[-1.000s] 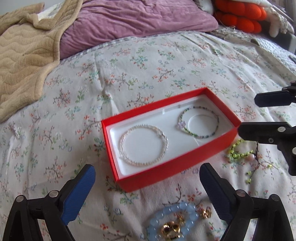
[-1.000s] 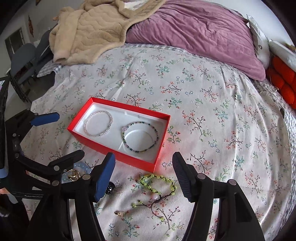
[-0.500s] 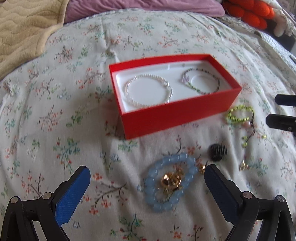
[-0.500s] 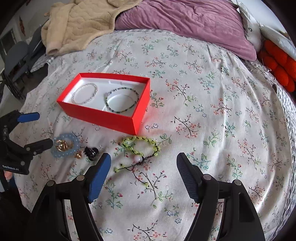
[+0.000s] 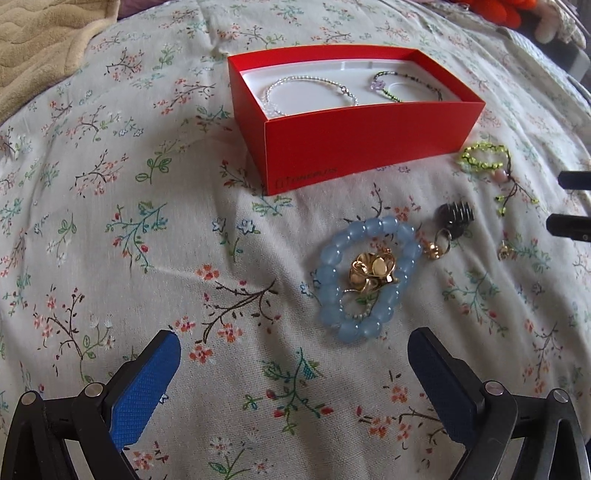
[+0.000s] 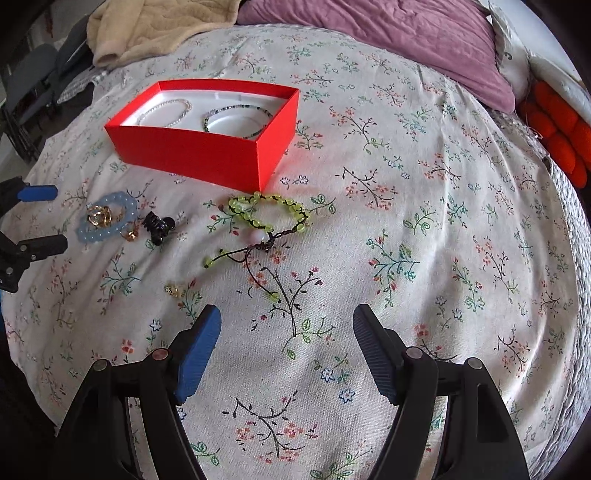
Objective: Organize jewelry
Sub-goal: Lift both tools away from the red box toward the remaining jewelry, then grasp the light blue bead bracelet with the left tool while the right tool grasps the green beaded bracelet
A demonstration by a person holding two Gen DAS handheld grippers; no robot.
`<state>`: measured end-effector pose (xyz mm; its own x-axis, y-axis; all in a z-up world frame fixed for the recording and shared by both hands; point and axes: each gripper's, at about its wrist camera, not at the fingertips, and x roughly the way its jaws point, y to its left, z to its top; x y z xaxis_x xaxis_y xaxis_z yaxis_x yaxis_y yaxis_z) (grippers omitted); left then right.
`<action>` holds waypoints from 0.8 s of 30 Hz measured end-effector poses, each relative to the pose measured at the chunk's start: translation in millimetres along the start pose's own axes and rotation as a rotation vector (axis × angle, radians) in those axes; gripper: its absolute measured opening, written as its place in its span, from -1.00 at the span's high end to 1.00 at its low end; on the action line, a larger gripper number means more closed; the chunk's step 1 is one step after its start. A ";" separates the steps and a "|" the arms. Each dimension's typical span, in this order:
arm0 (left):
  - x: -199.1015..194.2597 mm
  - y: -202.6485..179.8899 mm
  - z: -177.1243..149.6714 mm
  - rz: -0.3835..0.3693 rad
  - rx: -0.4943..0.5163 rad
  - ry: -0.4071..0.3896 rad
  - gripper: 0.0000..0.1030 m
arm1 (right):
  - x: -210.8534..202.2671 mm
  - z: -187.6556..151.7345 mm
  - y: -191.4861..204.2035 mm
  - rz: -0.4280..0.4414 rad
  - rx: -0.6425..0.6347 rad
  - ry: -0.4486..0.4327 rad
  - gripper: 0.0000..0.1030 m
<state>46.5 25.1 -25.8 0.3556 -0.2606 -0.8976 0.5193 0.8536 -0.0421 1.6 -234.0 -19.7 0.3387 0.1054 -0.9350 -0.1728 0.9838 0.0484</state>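
Note:
A red box (image 5: 369, 140) (image 6: 192, 155) with a white liner holds a clear-bead bracelet (image 5: 306, 92) and a dark-bead bracelet (image 5: 406, 85). On the floral bedspread in front of it lie a blue bead bracelet (image 5: 332, 258) (image 6: 110, 229) with a gold piece (image 5: 373, 271) inside it, a black hair claw (image 5: 454, 218) (image 6: 159, 225), a gold ring (image 5: 437, 247), a yellow-green bead bracelet (image 5: 484, 158) (image 6: 269, 212) and a small gold charm (image 6: 173, 291). My left gripper (image 5: 293, 362) is open, just short of the blue bracelet. My right gripper (image 6: 286, 332) is open, just short of the green bracelet's cord.
A beige blanket (image 6: 155, 29) and a purple pillow (image 6: 388, 33) lie at the head of the bed. An orange cushion (image 6: 561, 133) is at the right edge. The bed drops off at the left (image 6: 22, 122).
Both grippers have drawn back and lowered toward the bedspread. The box now sits farther up in both views, and the loose jewelry lies in front of the fingers. Both stay open.

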 end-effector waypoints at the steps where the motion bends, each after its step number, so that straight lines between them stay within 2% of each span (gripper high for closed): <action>1: -0.3 2.3 0.5 -0.004 -0.011 -0.004 -0.93 | 1.2 0.2 1.2 0.000 0.000 0.004 -0.49; 2: -0.8 4.7 1.6 -0.008 -0.027 -0.010 -0.91 | 2.3 0.6 2.4 0.002 0.002 0.007 -0.49; 6: 0.9 12.0 6.2 -0.047 -0.086 -0.010 -0.56 | 4.0 4.3 6.1 0.007 0.010 0.010 -0.49; 8: 4.4 10.6 7.9 -0.058 -0.096 -0.001 -0.47 | 4.9 5.3 7.2 0.002 0.012 0.011 -0.49; 12: 12.6 0.4 8.4 -0.038 -0.063 0.023 -0.01 | 6.7 8.1 6.3 -0.009 0.021 0.016 -0.49; 16: 15.3 -10.2 8.7 -0.021 -0.024 0.021 0.28 | 7.6 9.3 2.1 -0.015 0.036 0.012 -0.49; 19: 17.4 -18.2 8.5 0.012 0.016 0.026 0.39 | 10.4 11.3 -2.0 -0.025 0.052 0.014 -0.49; 24: 22.6 -26.4 5.6 0.051 0.061 0.041 0.40 | 14.0 15.6 -6.0 -0.017 0.082 0.021 -0.49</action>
<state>45.1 -5.8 -42.6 0.3515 -0.1982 -0.9150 0.5484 0.8357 0.0296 21.8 -236.1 -27.6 0.3210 0.0862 -0.9432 -0.0903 0.9941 0.0601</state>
